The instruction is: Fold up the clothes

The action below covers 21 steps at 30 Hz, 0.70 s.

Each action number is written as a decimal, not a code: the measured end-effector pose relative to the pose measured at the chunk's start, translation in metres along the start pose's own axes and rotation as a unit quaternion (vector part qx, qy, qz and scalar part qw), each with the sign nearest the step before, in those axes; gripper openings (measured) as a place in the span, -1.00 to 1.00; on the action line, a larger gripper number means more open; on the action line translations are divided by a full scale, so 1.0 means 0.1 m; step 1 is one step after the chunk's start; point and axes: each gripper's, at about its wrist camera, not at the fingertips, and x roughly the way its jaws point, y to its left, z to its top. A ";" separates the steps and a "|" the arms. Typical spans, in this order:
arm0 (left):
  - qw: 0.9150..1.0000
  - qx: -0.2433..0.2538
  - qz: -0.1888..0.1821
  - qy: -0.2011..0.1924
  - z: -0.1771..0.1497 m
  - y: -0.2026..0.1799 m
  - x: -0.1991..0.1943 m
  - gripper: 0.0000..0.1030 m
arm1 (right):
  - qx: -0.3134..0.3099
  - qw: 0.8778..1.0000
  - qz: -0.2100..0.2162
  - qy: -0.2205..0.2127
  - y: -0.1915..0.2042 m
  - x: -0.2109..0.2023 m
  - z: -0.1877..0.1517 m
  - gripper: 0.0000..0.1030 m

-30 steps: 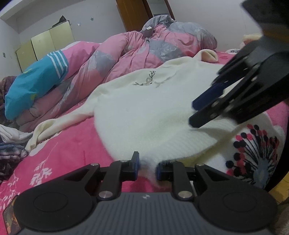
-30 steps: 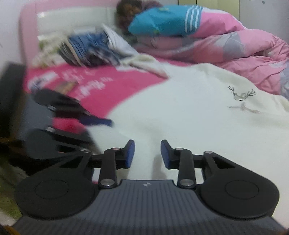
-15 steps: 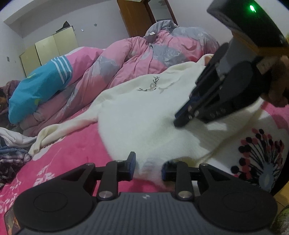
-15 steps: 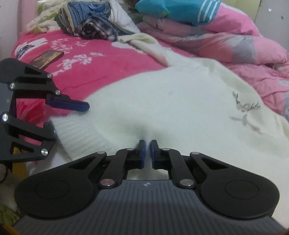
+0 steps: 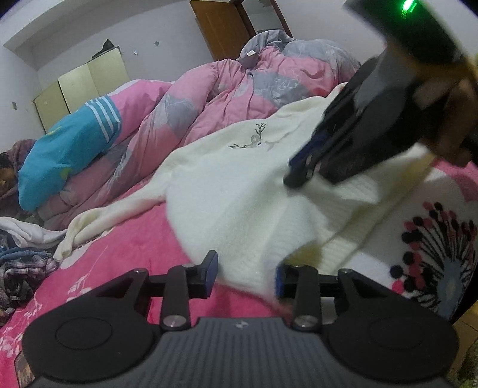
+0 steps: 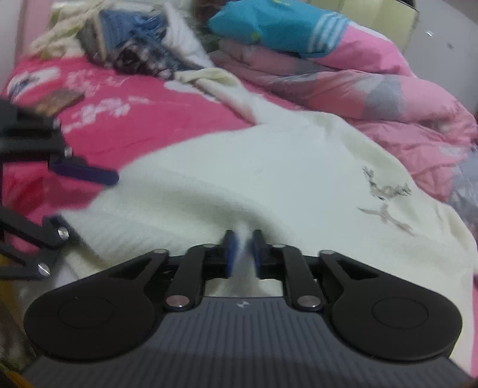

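A cream sweater (image 5: 239,185) with a small deer embroidery lies spread on the pink bedsheet (image 5: 134,253). My left gripper (image 5: 245,273) is open, and the sweater's near hem sits between its fingers. In the left wrist view my right gripper (image 5: 294,176) comes in from the upper right, pinching a raised fold of the hem. The right wrist view shows the right gripper (image 6: 243,253) shut on cream sweater (image 6: 269,179) fabric. My left gripper (image 6: 71,200) appears there at the left edge with its fingers apart.
A pink and grey quilt (image 5: 239,89) is heaped along the far side, with a blue striped garment (image 5: 68,146) on it. A pile of clothes (image 6: 134,44) and a phone (image 6: 59,100) lie toward the headboard. A wooden door (image 5: 221,27) and cabinet (image 5: 80,86) stand behind.
My right gripper went from open to shut on the sweater hem and has lifted it. My left gripper's fingers have spread wider around the near hem.
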 end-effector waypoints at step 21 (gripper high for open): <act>0.999 0.019 0.028 0.028 -0.03 0.00 -0.17 -0.12 | 0.067 0.995 0.078 -0.016 0.28 -0.17 -0.29 -0.67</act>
